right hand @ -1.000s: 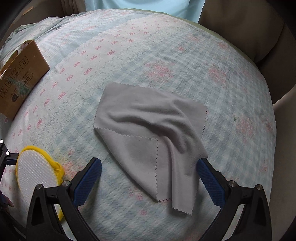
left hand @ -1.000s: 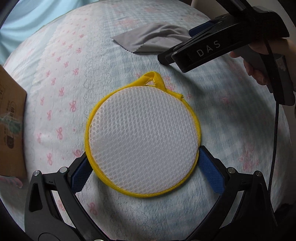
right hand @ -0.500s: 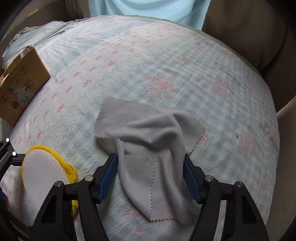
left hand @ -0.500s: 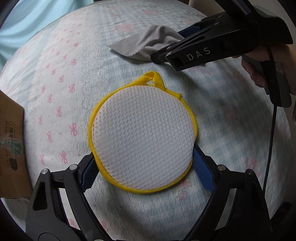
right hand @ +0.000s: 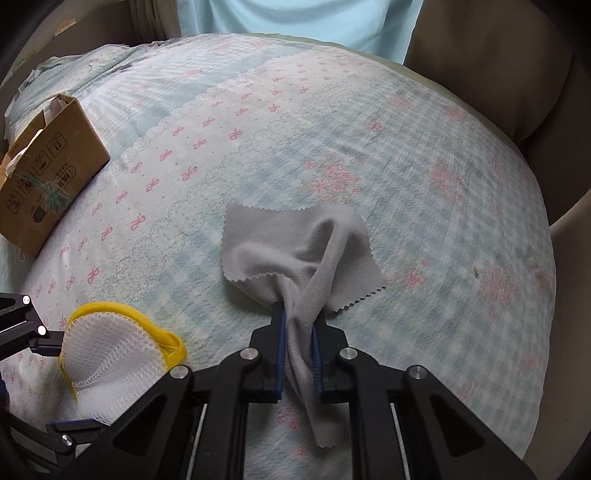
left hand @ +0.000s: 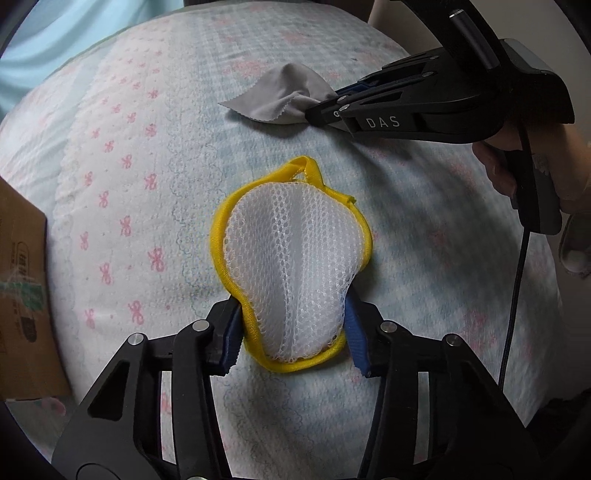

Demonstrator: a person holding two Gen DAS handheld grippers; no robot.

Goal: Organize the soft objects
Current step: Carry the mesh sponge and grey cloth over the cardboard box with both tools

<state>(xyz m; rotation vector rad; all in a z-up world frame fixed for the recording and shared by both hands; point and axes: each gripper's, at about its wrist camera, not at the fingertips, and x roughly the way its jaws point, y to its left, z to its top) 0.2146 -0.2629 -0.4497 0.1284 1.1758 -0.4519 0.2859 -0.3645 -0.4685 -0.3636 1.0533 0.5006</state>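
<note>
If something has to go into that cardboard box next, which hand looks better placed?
Probably the left. The left gripper, jaws closing, squeezes the yellow-rimmed mesh pad and sits nearer the cardboard box. The right gripper pinches the grey cloth farther away.

- A bed [right hand: 369, 110] with a pale blue checked cover [right hand: 424, 229] printed with pink bows fills both views.
- A brown box [right hand: 44, 184] sits at the cover's left edge, top flaps open, symbols printed on its side.
- Light blue fabric [right hand: 295, 26] hangs beyond the far edge.
- A brown cushion [right hand: 491, 59] lies far right.
</note>
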